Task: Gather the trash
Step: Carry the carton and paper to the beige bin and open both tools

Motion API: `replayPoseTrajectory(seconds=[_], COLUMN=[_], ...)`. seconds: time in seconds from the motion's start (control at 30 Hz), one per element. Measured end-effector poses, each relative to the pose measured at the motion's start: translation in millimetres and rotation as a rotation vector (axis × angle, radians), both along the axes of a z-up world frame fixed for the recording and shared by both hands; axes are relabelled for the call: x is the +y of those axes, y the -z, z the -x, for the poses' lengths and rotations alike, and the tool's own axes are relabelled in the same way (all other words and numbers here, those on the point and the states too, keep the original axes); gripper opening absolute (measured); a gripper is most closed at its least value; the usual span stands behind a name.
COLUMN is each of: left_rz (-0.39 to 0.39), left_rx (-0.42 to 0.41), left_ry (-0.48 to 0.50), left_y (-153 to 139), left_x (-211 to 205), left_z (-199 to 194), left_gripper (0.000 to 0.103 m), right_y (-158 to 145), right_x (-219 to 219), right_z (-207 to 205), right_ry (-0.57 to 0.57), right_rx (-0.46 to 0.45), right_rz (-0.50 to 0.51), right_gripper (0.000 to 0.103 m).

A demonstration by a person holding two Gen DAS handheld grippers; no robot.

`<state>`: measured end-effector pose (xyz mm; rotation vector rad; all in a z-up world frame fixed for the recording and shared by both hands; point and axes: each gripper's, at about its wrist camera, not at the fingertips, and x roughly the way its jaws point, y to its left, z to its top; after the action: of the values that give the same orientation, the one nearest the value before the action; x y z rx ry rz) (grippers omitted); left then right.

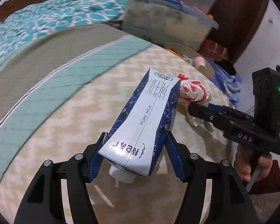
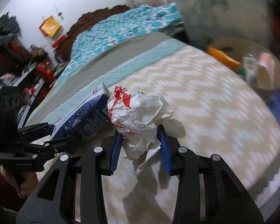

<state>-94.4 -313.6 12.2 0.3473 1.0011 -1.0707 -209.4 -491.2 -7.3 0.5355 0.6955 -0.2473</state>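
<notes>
Milk carton [image 1: 140, 123] lies lengthwise in left gripper [image 1: 134, 149], cap end rearward.

Open patterned table [image 2: 214, 100] ahead of both grippers, nothing on it in the middle. Far edge blocked: big plastic tub [image 2: 224, 13] with blue handle, and a bowl [image 2: 233, 43] of odds and ends just before it. Milk carton [image 1: 145, 119] and crumpled wrapper [image 2: 140, 115] sit side by side, touching, no gap between.
</notes>
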Motion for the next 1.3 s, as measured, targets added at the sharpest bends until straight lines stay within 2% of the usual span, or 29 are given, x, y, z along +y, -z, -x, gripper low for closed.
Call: replayPoseTrajectory(seconds=[0.2,0.37,0.47,0.57,0.67,0.73,0.77,0.8,0.9,1.0,1.17,1.3], left_rz=[0.011,0.037,0.055,0.058,0.029,0.004,-0.007,-0.012,0.011,0.054,0.091,0.077], left_rx=[0.054,0.075,0.087,0.105,0.073,0.056,0.051,0.045,0.082,0.102,0.044,-0.026], left_ry=[0.06,0.071,0.074,0.088,0.116,0.13,0.125,0.109,0.085,0.079,0.049,-0.003], left_y=[-3,-14,-22,-28,-27,-20,-17,-14,-12,-19,-29,-28], left_x=[-70,-140,-185,-229,-272,-298,-305,-312,-313,-294,-236,-176], left_z=[1,-11,-21,-29,-28,-27,-28,-29,-35,-38,-34,-23], left_gripper=[0.058,0.058,0.058,0.058,0.058,0.061,0.072,0.077,0.077,0.077,0.082,0.087], right_y=[-10,-24,-26,-20,-12,-12,-13,-14,-15,-20,-18,-14], right_x=[-61,-124,-156,-169,-181,-188,-186,-188,-185,-172,-133,-95], right_z=[31,32,28,18,10,10,12,15,28,50,69,76], right_ry=[0.132,0.236,0.272,0.259,0.235,0.219,0.234,0.249,0.282,0.333,0.348,0.383], right_rx=[-0.053,-0.071,-0.043,-0.004,0.034,0.019,0.011,0.0,-0.039,-0.105,-0.161,-0.15], right_rz=[-0.002,0.02,0.045,0.066,0.042,0.016,0.028,0.038,0.039,0.049,0.043,0.067], right_gripper=[0.04,0.04,0.04,0.041,0.049,0.062,0.074,0.078,0.078,0.078,0.076,0.077])
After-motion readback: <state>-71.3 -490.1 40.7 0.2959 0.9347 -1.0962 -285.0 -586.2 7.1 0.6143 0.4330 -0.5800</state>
